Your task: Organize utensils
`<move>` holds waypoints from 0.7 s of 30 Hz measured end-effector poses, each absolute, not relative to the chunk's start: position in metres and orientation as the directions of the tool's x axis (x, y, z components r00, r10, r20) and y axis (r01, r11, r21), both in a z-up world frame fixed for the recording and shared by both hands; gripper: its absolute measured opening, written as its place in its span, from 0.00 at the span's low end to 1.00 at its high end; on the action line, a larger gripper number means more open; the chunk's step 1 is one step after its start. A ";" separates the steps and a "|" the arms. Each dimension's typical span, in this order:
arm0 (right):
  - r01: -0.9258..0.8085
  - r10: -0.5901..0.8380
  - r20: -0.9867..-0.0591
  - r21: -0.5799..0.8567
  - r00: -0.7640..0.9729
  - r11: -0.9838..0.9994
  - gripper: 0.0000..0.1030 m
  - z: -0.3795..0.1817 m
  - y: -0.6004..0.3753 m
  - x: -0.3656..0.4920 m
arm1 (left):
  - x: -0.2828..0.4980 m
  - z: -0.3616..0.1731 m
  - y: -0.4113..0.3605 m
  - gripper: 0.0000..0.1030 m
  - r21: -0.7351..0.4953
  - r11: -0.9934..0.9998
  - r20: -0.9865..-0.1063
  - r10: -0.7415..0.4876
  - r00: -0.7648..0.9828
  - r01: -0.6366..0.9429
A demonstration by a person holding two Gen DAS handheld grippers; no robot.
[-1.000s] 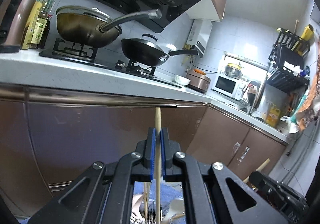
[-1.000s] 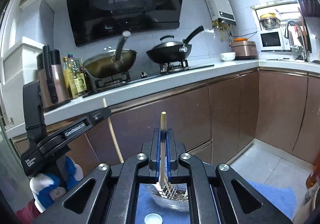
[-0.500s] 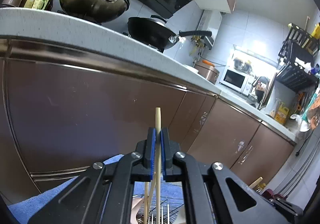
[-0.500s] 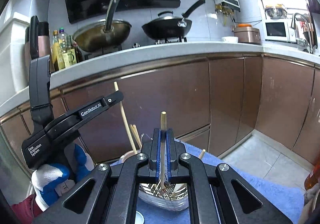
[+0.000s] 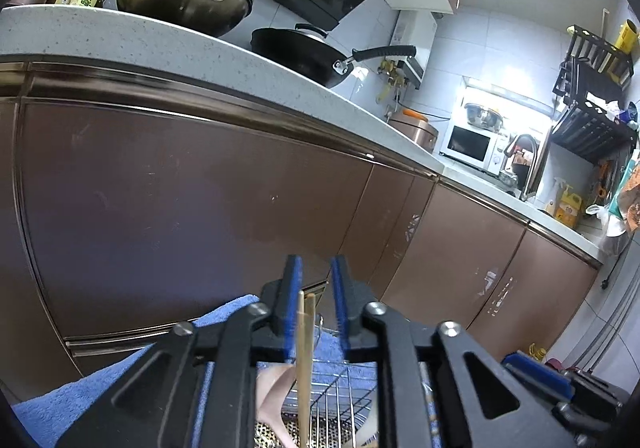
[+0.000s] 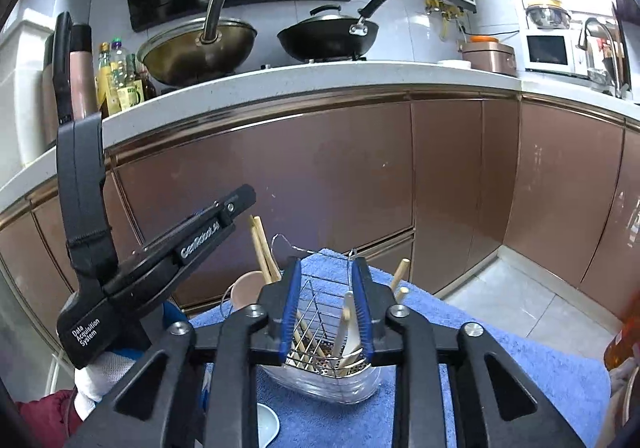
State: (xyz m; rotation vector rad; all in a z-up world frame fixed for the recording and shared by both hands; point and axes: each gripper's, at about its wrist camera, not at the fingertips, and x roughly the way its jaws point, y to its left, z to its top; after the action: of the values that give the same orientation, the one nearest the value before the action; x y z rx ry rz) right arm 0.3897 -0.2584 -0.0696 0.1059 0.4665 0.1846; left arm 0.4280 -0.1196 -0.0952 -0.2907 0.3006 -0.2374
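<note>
Both handheld grippers hung low over a wire utensil drainer (image 6: 316, 312) set in a clear plastic tray (image 6: 340, 384) on a blue towel (image 6: 500, 360), in front of brown kitchen cabinets (image 6: 320, 187). The left gripper (image 5: 316, 308), its blue-padded jaws just parted, stood slightly apart with a pale wooden chopstick (image 5: 303, 360) upright in the gap, close to the left pad; whether that pad touched it could not be told. A second chopstick tip (image 5: 310, 302) showed just beside the first. The right gripper (image 6: 325, 308), its jaws likewise just opened, stood a little apart directly above the drainer, gripping nothing; a white spoon handle (image 6: 347, 322) and wooden chopsticks (image 6: 306, 332) stood in the basket below and between the pads. From the right wrist view, the left gripper's black body (image 6: 168, 260) reached in from the left, held in a white-and-blue gloved hand (image 6: 100, 372), beside a pink cup (image 6: 248, 290) holding two more chopsticks (image 6: 262, 248). Above, a brass-coloured wok (image 6: 196, 53) and a black pan (image 6: 328, 35) sat on the stove.
</note>
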 end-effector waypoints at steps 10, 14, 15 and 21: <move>-0.104 0.173 -0.416 0.182 0.893 0.978 0.31 -0.049 -0.271 0.342 | 0.376 -0.069 -0.105 0.37 -0.277 0.939 -0.245 -0.276 0.929 0.206; -0.084 0.157 -0.422 0.187 0.893 0.979 0.35 -0.044 -0.271 0.313 | 0.339 -0.051 -0.091 0.42 -0.264 0.941 -0.228 -0.274 0.934 0.212; -0.079 0.154 -0.425 0.189 0.892 0.979 0.36 -0.044 -0.271 0.306 | 0.330 -0.047 -0.088 0.45 -0.265 0.940 -0.225 -0.276 0.934 0.214; -0.035 0.115 -0.431 0.189 0.895 0.981 0.43 -0.036 -0.268 0.257 | 0.275 -0.028 -0.068 0.49 -0.252 0.942 -0.228 -0.280 0.933 0.221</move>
State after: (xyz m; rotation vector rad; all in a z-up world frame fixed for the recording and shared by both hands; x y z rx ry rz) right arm 0.2570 -0.2682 -0.0358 0.1789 0.4559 0.0785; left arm 0.2751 -0.0685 -0.0282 -0.2258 0.2645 -0.2588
